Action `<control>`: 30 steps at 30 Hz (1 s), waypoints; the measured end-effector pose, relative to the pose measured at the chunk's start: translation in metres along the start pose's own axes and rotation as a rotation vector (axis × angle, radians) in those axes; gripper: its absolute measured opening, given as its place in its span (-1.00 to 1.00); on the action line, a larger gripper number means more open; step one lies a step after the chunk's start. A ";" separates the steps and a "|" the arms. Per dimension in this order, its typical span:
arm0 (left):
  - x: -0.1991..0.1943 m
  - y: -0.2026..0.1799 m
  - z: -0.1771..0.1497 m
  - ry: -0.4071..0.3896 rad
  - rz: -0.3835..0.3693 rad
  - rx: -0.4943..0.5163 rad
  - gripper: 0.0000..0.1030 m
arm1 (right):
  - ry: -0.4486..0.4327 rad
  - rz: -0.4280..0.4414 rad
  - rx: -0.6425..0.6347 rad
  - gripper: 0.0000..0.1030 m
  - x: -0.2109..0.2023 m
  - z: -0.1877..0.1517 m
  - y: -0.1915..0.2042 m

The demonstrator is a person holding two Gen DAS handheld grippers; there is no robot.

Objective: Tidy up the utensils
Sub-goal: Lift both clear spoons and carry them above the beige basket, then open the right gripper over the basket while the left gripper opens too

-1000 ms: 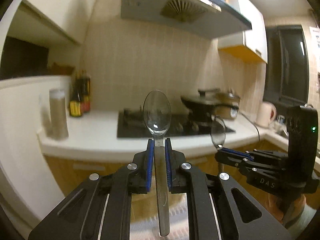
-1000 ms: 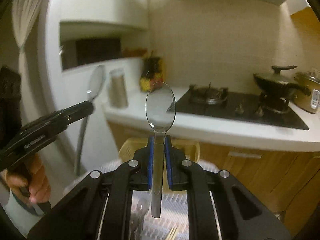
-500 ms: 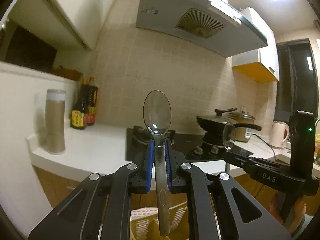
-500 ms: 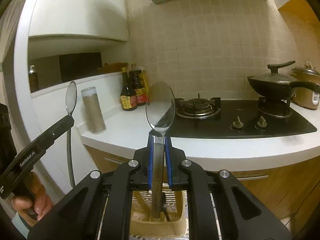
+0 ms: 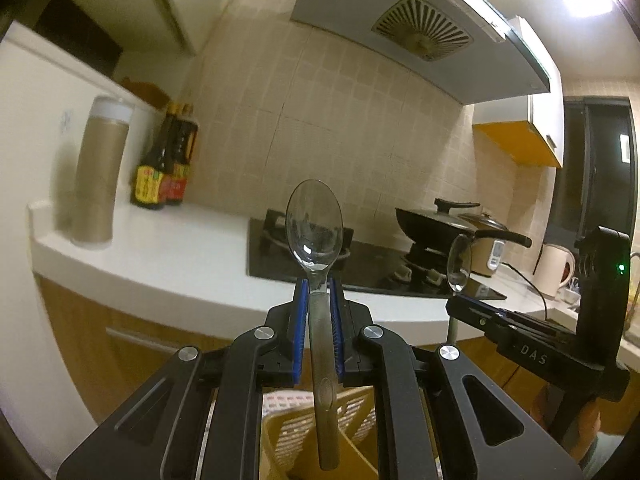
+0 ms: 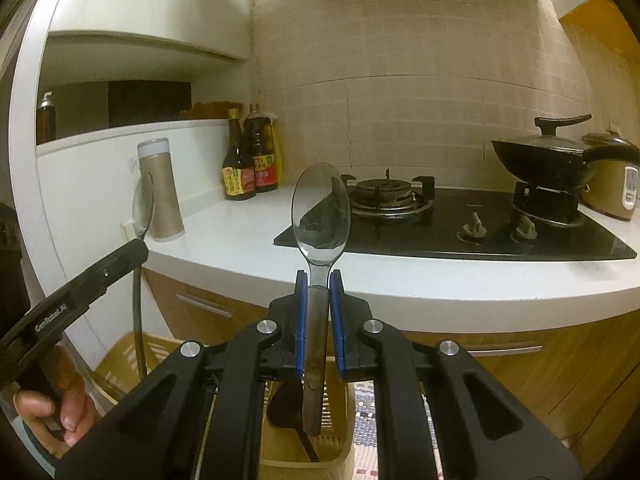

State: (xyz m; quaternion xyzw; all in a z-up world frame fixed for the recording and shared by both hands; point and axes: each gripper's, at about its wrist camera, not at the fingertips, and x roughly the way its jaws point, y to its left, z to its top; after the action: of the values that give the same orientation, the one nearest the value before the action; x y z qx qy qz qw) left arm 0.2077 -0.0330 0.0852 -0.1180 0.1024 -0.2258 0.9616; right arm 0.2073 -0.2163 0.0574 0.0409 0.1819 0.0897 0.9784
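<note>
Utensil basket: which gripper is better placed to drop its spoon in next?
Probably left. In both views the left gripper holds its spoon with the handle over the basket. The right gripper's spoon hangs before a holder already holding dark utensils.

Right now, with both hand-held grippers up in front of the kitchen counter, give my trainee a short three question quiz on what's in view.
1. True or false: the left hand-held gripper and the right hand-held gripper each clamp a metal spoon, bowl end up.
2. What stands on the right burner of the stove? A) a kettle B) a lidded black pan C) nothing
3. Fill in: below both spoon handles sits a slotted yellow ____.

Key: 1 true, left spoon, right spoon. 2 B, the black pan. 3 basket.
</note>
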 end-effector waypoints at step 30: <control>-0.112 -0.021 0.013 0.063 -0.003 0.022 -0.23 | 0.119 0.082 -0.023 -0.51 -0.101 -0.020 0.027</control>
State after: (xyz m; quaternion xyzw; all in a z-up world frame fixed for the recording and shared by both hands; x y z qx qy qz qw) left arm 0.1046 0.0023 0.1198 -0.1003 0.1300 -0.2320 0.9588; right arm 0.1035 -0.2077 0.0774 0.0314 0.2369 0.1339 0.9617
